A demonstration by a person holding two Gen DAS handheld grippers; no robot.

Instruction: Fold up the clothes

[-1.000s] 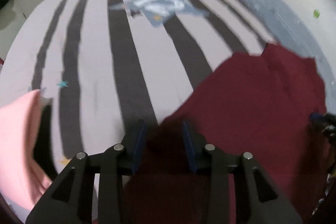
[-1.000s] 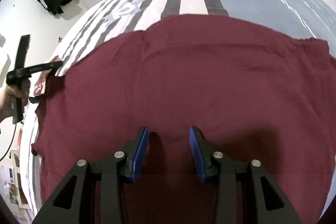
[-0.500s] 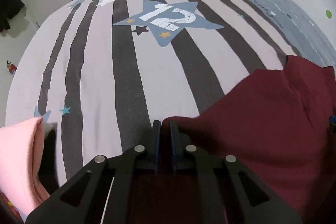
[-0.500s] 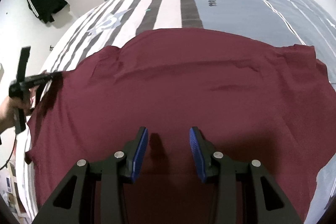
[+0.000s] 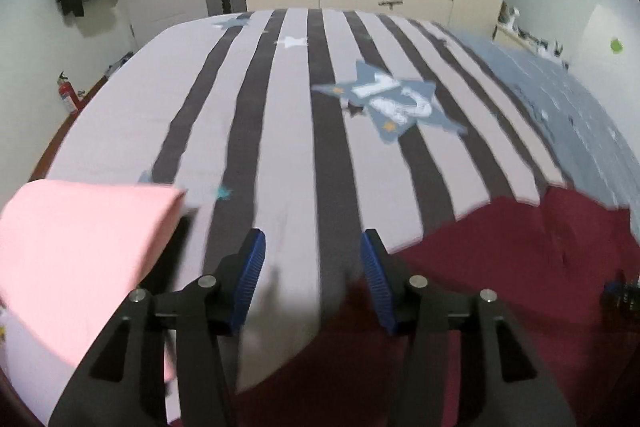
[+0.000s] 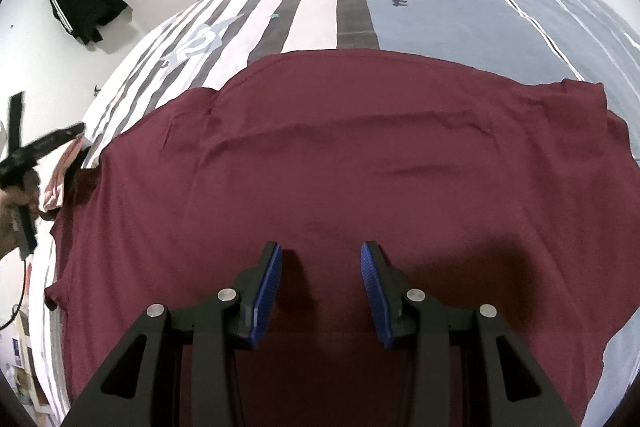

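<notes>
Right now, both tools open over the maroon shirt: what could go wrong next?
1. The left tool has just been opening, with nothing between its pads; the maroon shirt edge there may lie uneven, skewing a fold.
2. The pink garment sits close beside that tool and could get snagged.
3. The right tool hovers over flat mid-cloth, so closing here may bunch it or catch nothing.

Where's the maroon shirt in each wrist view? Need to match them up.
Left wrist: the maroon shirt fills the lower right, its edge running under the left tongs.
Right wrist: the shirt lies spread flat across the middle and bottom, under the right tongs.
Shared landmark: the blue star numbered 12 on the striped bedcover, upper right of centre in the left view, upper left in the right.
</notes>
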